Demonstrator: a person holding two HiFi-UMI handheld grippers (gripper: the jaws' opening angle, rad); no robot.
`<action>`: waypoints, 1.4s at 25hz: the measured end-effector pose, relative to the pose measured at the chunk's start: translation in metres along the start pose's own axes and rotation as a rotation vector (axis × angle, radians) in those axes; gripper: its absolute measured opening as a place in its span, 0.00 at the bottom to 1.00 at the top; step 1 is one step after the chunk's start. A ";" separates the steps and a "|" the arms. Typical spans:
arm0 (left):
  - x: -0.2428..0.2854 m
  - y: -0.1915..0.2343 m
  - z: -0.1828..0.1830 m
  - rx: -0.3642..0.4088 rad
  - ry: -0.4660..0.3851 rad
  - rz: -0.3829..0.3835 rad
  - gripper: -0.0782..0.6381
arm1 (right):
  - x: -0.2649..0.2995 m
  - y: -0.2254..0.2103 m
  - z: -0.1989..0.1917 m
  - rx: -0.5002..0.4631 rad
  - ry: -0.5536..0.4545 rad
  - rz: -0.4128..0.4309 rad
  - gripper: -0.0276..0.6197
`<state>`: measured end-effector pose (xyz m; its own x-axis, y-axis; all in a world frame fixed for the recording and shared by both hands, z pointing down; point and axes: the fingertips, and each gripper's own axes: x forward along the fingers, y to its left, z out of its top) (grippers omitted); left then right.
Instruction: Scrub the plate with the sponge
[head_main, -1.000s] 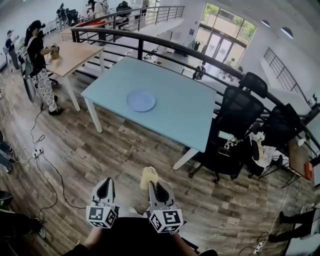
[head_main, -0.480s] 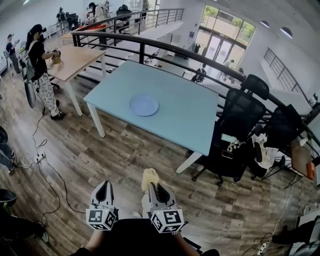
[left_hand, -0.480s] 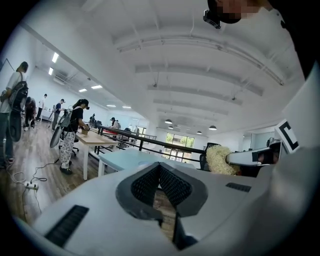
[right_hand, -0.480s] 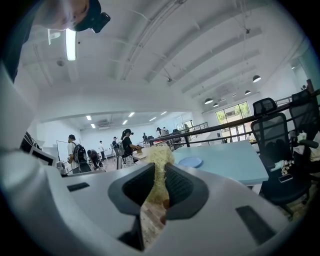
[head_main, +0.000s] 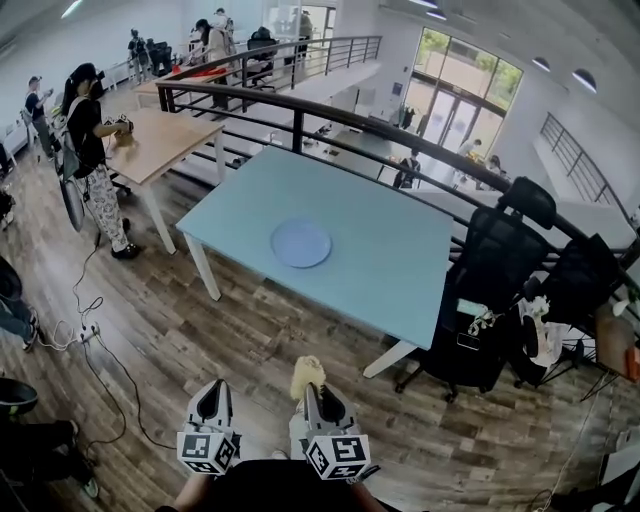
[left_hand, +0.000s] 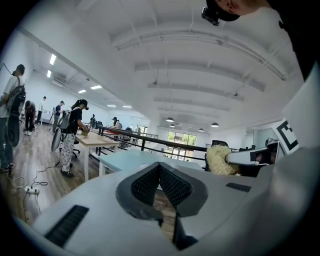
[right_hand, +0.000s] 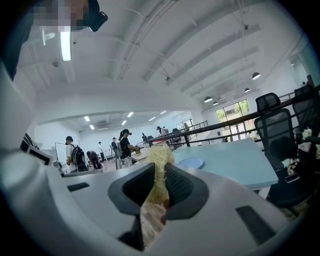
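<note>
A pale blue plate (head_main: 301, 243) lies flat near the middle of the light blue table (head_main: 400, 260), well ahead of me; it also shows small in the right gripper view (right_hand: 190, 162). My right gripper (head_main: 309, 392) is held low near my body, shut on a yellowish sponge (head_main: 306, 375) that sticks out past its tips (right_hand: 159, 167). In the left gripper view the sponge (left_hand: 218, 160) appears at the right. My left gripper (head_main: 211, 398) is beside it, shut with nothing between its jaws. Both are over the wooden floor, far short of the table.
Black office chairs (head_main: 490, 290) stand at the table's right side. A dark railing (head_main: 330, 105) runs behind it. A person (head_main: 92, 150) stands at a wooden table (head_main: 155, 135) on the left. Cables and a power strip (head_main: 85, 330) lie on the floor at left.
The table and plate have shifted slightly down and right in the head view, so I have come a little closer. Both grippers keep their pose and grip.
</note>
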<state>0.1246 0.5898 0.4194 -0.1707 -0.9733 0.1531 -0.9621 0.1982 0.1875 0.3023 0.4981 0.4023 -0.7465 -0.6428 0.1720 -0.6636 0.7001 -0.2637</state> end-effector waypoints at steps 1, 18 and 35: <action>0.007 0.002 0.000 0.001 0.001 0.002 0.11 | 0.007 -0.001 -0.002 0.000 0.008 0.005 0.14; 0.126 0.000 0.027 0.003 -0.009 0.017 0.11 | 0.113 -0.054 0.037 -0.011 0.023 0.065 0.14; 0.201 -0.006 0.042 0.004 -0.038 0.121 0.11 | 0.191 -0.112 0.066 0.000 0.029 0.152 0.14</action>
<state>0.0871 0.3876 0.4080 -0.2939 -0.9459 0.1376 -0.9345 0.3146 0.1664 0.2370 0.2767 0.4022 -0.8392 -0.5206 0.1573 -0.5432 0.7884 -0.2887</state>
